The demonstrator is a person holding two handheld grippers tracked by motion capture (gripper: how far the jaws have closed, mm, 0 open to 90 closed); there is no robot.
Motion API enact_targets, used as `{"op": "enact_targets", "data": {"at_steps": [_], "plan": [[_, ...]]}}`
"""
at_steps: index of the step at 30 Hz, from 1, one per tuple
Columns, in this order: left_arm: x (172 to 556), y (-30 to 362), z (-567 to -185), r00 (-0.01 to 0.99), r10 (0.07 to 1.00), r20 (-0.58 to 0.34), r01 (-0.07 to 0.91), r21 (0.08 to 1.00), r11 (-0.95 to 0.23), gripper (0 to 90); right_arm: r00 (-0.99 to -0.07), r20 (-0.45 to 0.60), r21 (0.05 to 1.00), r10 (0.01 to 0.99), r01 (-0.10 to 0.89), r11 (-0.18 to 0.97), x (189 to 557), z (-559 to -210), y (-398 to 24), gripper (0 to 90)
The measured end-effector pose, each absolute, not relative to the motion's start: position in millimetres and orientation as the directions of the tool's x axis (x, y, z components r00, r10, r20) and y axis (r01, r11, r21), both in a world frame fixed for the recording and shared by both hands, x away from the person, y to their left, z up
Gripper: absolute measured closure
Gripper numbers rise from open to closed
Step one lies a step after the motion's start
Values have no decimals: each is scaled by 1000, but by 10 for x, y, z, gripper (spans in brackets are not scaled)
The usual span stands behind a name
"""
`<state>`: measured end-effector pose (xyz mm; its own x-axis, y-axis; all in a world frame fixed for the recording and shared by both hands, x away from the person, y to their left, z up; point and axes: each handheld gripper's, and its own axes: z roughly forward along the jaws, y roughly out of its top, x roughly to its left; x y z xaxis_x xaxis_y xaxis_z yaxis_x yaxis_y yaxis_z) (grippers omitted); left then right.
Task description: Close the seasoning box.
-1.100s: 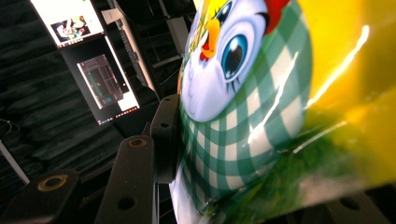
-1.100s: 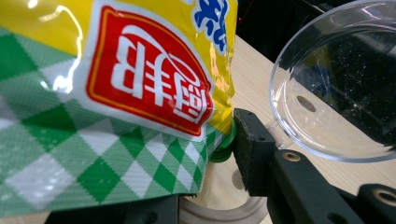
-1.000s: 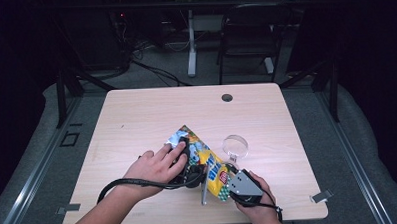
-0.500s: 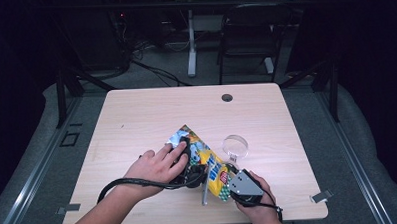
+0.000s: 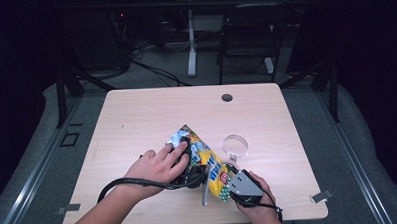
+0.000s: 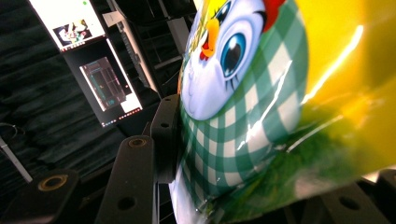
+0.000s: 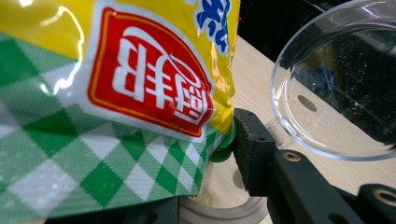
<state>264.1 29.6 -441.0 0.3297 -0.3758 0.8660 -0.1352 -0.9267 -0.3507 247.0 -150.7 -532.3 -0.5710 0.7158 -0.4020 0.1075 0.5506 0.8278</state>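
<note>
Snack bag [image 5: 204, 159] sits near the table's [image 5: 136, 114] near edge, pinched by both the left gripper [image 5: 191, 173] and right gripper [image 5: 229, 180]. Right gripper view shows the clear lid [image 7: 341, 84] up close; bag's contents stay hidden.

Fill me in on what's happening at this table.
A person holds a snack bag between two handheld grippers at the near edge of the table. The left gripper pinches its left side, and the right gripper grips its lower corner. A clear round dish sits just beyond the bag.
</note>
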Motion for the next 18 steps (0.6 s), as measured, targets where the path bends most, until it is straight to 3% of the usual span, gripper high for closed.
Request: {"op": "enact_targets", "data": {"at_steps": [18], "plan": [[2622,283,-4411,316,-393,864,-140,-367,-920,609,-574,-402,826,713,108,553,2468,-5327,-1506,710]]}}
